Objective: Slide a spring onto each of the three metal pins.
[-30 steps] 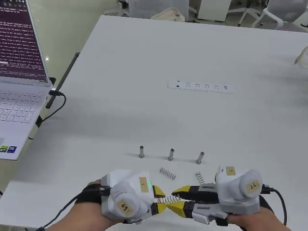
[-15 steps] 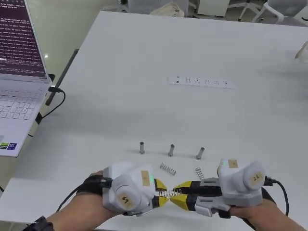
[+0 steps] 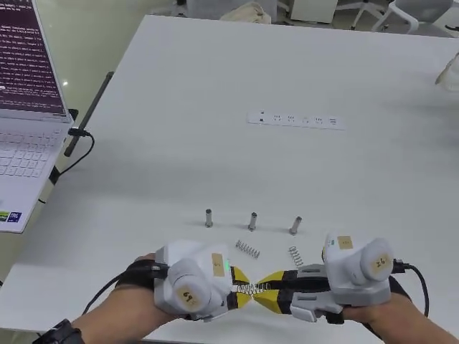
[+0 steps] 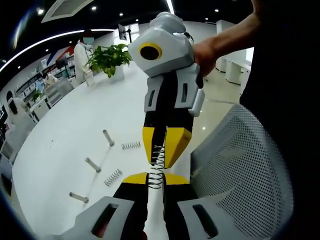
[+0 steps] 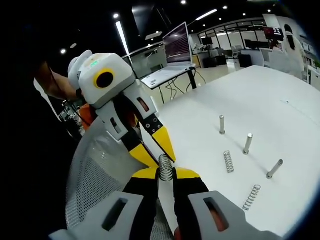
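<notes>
Three short metal pins stand in a row on the white table: left pin [image 3: 209, 218], middle pin [image 3: 252, 221], right pin [image 3: 295, 226]. All three pins are bare. Two loose springs lie just in front of them, one spring [image 3: 247, 249] and another spring [image 3: 295, 256]. Near the table's front edge my left gripper [image 3: 240, 291] and right gripper [image 3: 262, 292] meet tip to tip. A third spring [image 3: 250, 289] spans between them, with each gripper shut on one end. The held spring [image 4: 157, 167] runs from my left jaws up into the right gripper's yellow tips. Its end ring [image 5: 166, 169] sits between my right jaws.
A white power strip [image 3: 295, 120] lies farther back on the table [image 3: 215, 107]. An open laptop [image 3: 21, 143] sits off the left edge with a black cable [image 3: 79, 154] trailing beside it. A grey mesh chair [image 4: 240, 160] is below the grippers.
Both grippers stay on the spring near the front edge. Their yellow tips have drawn slightly closer together. The pins and loose springs have not moved.
</notes>
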Motion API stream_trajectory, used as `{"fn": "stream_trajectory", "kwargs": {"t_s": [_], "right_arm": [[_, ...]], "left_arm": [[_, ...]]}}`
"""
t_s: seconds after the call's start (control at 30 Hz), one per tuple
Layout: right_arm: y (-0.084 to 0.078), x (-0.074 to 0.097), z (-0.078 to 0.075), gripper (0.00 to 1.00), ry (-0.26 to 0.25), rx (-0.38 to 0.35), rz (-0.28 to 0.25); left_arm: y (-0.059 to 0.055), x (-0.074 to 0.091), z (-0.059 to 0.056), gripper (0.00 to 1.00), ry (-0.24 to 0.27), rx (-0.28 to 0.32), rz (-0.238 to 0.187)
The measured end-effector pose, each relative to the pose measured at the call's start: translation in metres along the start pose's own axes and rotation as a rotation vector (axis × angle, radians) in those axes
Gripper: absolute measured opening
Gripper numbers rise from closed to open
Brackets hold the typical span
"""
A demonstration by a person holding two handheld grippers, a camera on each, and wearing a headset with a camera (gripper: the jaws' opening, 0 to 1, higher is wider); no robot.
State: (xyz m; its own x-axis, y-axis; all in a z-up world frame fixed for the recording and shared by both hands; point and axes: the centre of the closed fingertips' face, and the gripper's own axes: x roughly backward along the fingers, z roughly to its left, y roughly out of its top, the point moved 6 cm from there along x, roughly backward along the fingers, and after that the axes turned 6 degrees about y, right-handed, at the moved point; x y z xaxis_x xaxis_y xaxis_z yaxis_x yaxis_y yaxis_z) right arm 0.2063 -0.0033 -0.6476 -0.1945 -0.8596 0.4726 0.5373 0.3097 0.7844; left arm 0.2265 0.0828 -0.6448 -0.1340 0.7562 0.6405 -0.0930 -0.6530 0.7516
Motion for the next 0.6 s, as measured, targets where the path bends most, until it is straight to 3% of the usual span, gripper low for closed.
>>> {"fn": "stream_trajectory", "kwargs": {"t_s": [0.43, 0.6], "right_arm": [[0.002, 0.006, -0.001, 0.08, -0.029, 0.074, 0.087], [0.005, 0.009, 0.001, 0.08, -0.025, 0.082, 0.099]], "left_arm": [[0.003, -0.009, -0.001, 0.03, -0.001, 0.002, -0.022], [0.000, -0.012, -0.002, 0.07, -0.005, -0.029, 0.003]]}}
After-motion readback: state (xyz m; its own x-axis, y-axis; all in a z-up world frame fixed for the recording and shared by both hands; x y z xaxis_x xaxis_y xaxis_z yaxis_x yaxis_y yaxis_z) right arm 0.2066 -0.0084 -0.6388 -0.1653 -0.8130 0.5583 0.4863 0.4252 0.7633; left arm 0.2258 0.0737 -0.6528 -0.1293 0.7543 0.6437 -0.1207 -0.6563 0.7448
